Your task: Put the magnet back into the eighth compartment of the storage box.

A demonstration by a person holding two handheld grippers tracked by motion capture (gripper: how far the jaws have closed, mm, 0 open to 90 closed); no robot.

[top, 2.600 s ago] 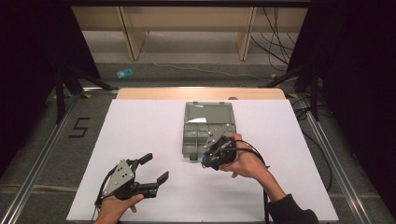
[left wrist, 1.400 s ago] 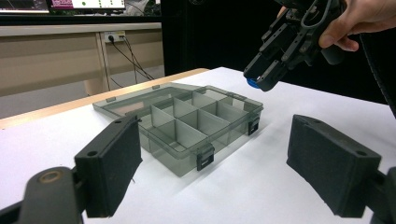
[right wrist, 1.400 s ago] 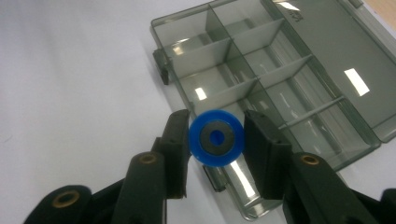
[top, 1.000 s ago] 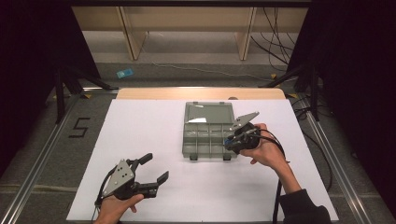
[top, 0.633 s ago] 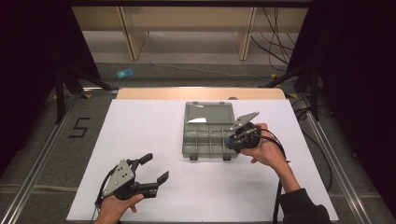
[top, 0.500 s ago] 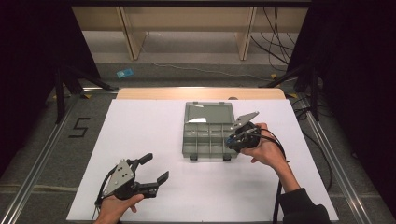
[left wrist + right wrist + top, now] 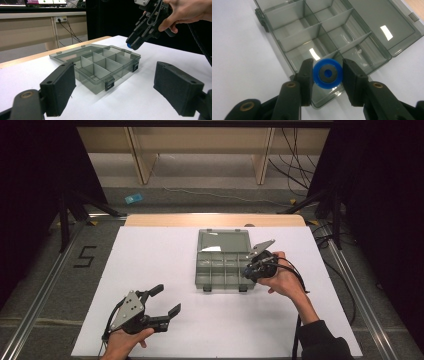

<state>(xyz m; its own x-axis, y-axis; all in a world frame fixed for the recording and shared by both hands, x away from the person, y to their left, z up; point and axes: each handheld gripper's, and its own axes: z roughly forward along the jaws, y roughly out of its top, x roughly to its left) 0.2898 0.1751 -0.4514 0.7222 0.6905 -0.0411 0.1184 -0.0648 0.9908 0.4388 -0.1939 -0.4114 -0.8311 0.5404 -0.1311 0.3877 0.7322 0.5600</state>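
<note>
Currently clamped: right gripper (image 7: 327,73), jaws pressed against both sides of a blue ring (image 7: 327,73) with a dark inner washer and a small centre hole. Held above the near corner of the compartment box (image 7: 317,30), over the compartment nearest that corner, not touching the box so far as can be told. Seen in the high view at the box's right edge (image 7: 250,268), carried by the right hand (image 7: 280,279), cable trailing back along the forearm. Seen also in the left gripper view, up at the right (image 7: 140,37), tilted down toward the box, blue showing at its tip (image 7: 129,45).

Box itself: smoky translucent plastic, open, lid (image 7: 223,241) laid flat on the counter (image 7: 150,255) behind the tray and joined to it along the far edge. Tray split by dividers into rows of compartments, all looking empty. Two dark latches on the front wall (image 7: 109,83).

Left gripper (image 7: 166,301): jaws wide apart, nothing between them, pads clear of everything. Resting low at the near left of the counter, well apart from the box, held by the left hand (image 7: 125,342), grey three-cornered plate on top. Pointed toward the box, with the latched front corner framed between its two black jaws.

Counter: white sheet over a wooden top, with the wood showing along the far edge.
</note>
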